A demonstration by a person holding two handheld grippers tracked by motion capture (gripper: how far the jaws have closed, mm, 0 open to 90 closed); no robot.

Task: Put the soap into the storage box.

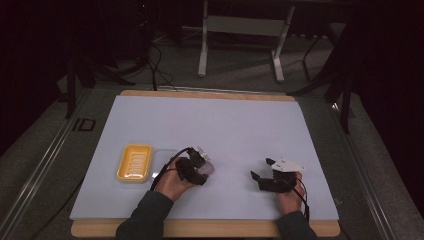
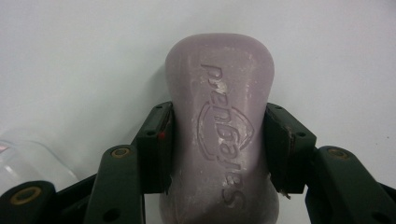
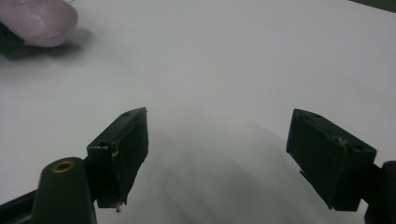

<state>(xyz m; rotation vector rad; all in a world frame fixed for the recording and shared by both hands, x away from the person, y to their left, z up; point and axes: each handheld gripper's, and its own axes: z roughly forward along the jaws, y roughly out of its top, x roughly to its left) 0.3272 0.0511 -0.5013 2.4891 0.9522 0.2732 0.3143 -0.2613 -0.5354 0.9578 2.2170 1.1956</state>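
A pale purple bar of soap with embossed lettering sits between the jaws of my left gripper, whose pads press on both its sides. In the high view the left gripper holds the soap just right of a yellow soap dish on the white table sheet. My right gripper rests near the front right of the sheet, open with nothing between its jaws. In the right gripper view its jaws stand wide apart over bare sheet, with the soap at the top left.
A clear plastic lid or wrapper lies on the sheet beside the left gripper, between it and the dish. The white sheet covers a wooden board. Stand legs and cables stand on the floor beyond the table's far edge.
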